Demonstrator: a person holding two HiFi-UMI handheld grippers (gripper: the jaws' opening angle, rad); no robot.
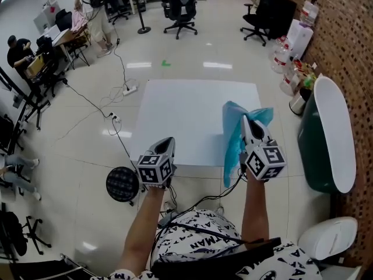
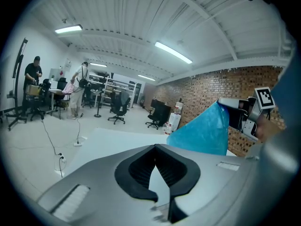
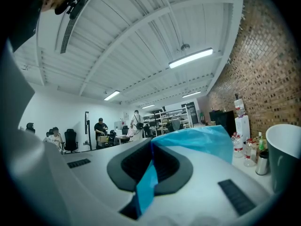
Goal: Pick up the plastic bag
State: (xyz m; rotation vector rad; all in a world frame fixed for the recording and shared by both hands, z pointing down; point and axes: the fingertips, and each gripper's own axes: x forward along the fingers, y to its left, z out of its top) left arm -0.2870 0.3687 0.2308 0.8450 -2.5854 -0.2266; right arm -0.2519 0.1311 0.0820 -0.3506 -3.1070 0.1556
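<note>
Open-plan office/lab w/ swivel chairs (image 1: 180, 9), desks (image 1: 61, 37), shelving (image 2: 106, 86), brick wall (image 1: 344, 31).

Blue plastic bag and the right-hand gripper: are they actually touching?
Touching. The right gripper view shows the right gripper with its jaws shut on a strip of the blue plastic bag, with no gap between them.
</note>
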